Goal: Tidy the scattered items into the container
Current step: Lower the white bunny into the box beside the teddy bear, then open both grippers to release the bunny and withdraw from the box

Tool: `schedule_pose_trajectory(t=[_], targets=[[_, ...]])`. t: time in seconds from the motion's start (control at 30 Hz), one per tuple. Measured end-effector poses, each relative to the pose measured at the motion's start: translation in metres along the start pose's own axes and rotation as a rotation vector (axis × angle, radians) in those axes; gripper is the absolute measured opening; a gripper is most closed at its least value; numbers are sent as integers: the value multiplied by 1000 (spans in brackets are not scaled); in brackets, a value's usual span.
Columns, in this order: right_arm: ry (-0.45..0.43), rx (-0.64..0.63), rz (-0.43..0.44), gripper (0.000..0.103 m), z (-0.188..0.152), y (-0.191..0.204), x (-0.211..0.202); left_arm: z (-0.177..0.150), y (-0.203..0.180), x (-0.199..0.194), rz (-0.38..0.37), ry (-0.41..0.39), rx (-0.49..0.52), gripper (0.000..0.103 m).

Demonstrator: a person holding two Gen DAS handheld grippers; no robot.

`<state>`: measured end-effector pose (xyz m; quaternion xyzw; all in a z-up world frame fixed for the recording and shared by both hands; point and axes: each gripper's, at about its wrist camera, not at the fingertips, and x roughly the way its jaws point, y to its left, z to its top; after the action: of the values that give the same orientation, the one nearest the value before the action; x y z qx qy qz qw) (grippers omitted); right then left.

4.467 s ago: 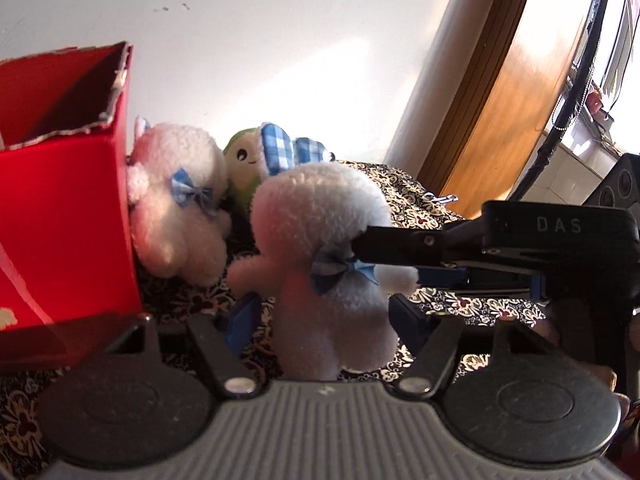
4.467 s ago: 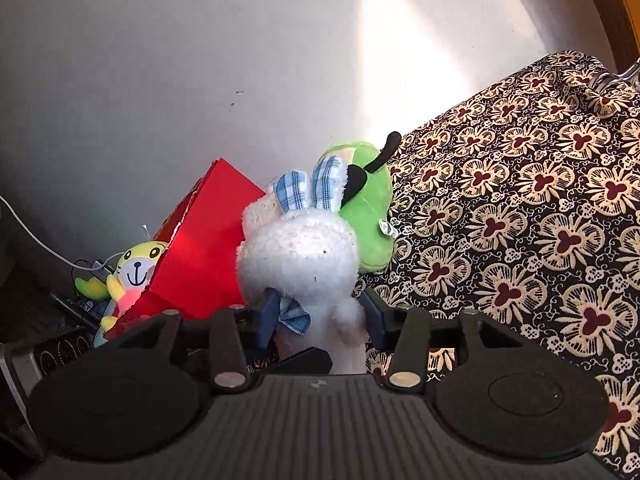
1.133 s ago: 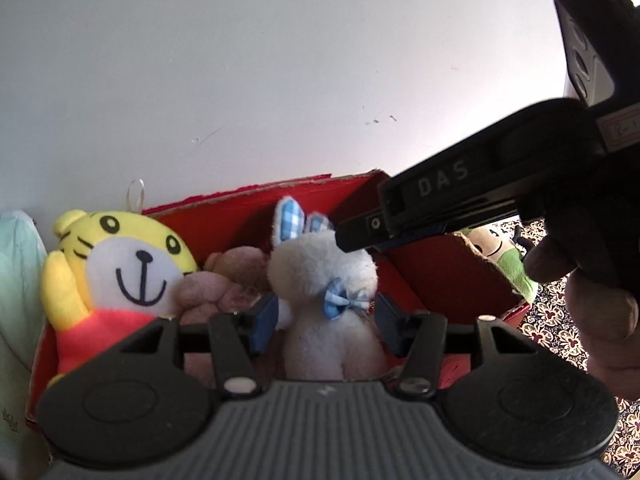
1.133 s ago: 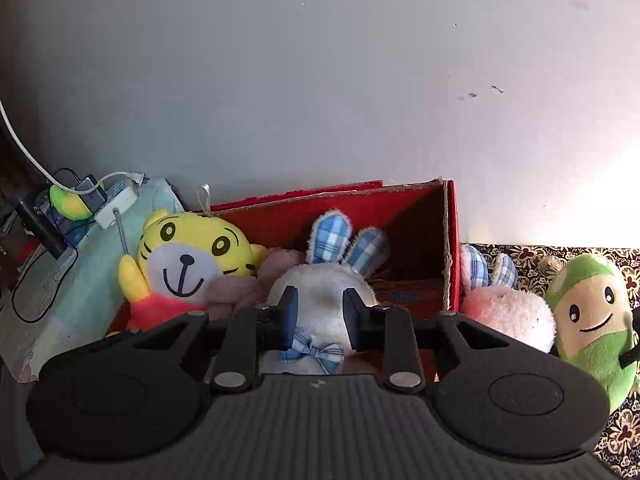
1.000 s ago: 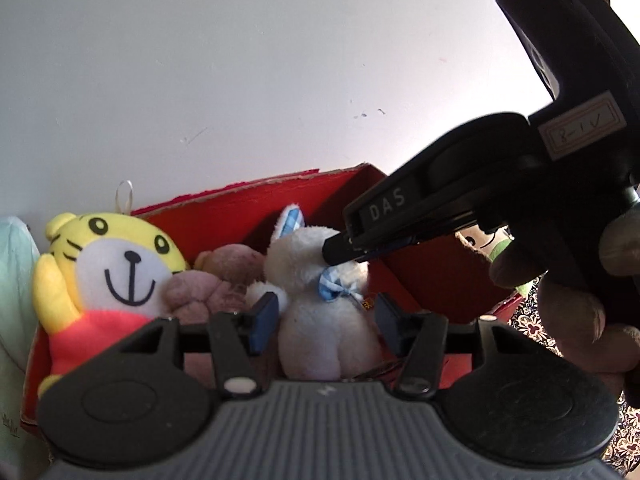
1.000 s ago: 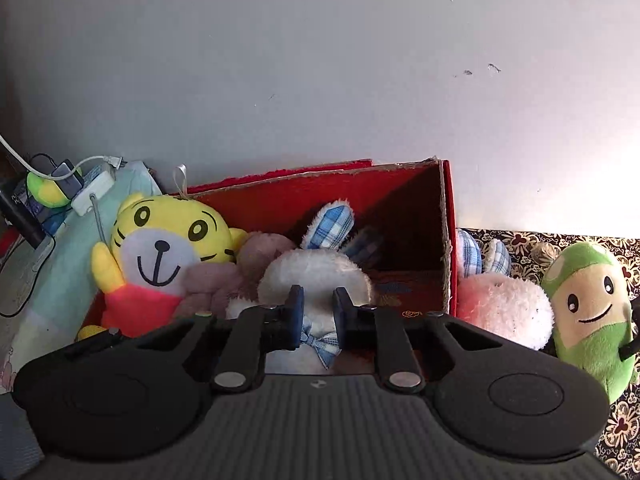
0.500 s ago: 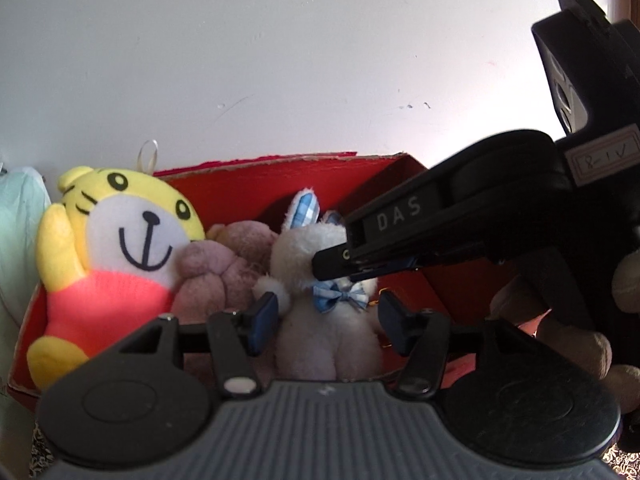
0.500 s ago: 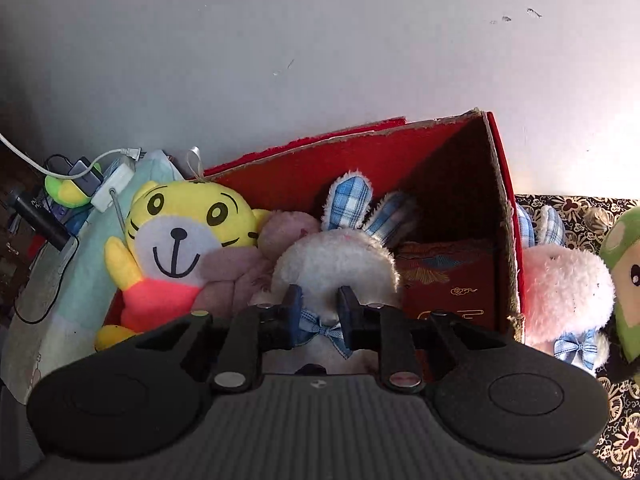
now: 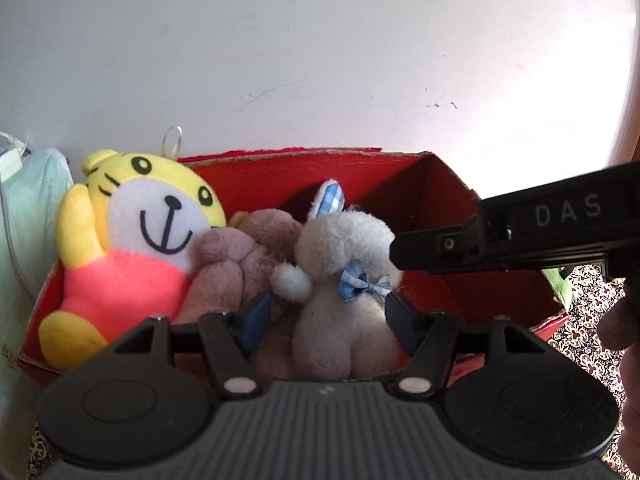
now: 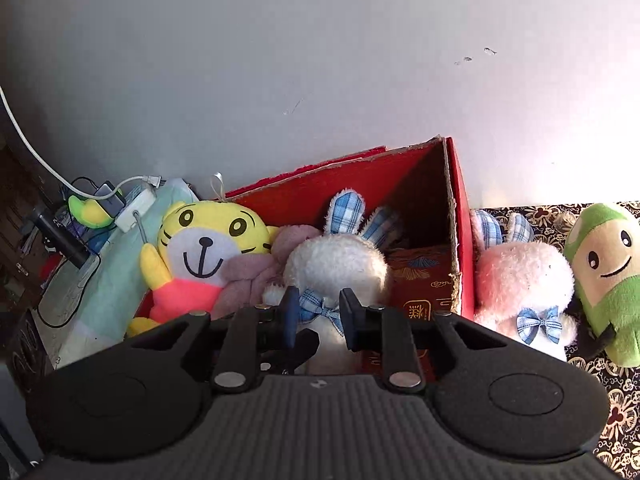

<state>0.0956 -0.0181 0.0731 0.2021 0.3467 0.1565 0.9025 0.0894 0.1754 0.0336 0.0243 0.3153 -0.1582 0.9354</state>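
Two toys remain outside: pink rabbit [image 10: 522, 280] and green plush [image 10: 604, 276] on the patterned cloth [image 10: 616, 412], just beside the red box [image 10: 456, 216]. White rabbit [image 9: 344, 280], carried over from the cloth seconds ago, now sits in the box. My left gripper [image 9: 326, 316] has just been opening and stands released around its body; right gripper [image 10: 318, 310], jaws narrow, frames its bow, contact unclear. Next I fetch the pink one.

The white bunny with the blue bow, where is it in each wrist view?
Left wrist: white bunny at centre, inside the red box, right of the tiger.
Right wrist: white bunny at centre, inside the box.
Shared landmark: the tiger, left of it in both.
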Motion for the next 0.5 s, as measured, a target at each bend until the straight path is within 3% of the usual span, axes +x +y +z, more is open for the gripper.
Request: schedule_pose_trajectory(t=[0.23, 0.3, 0.5], targets=[[-30, -23, -48, 25, -5, -2, -8, 3, -7, -2, 76, 36, -21, 69], [-35, -6, -59, 17, -7, -8, -9, 4, -8, -2, 97, 47, -26, 70], [-54, 33, -46, 10, -9, -17, -15, 6, -11, -1, 137, 82, -55, 72]])
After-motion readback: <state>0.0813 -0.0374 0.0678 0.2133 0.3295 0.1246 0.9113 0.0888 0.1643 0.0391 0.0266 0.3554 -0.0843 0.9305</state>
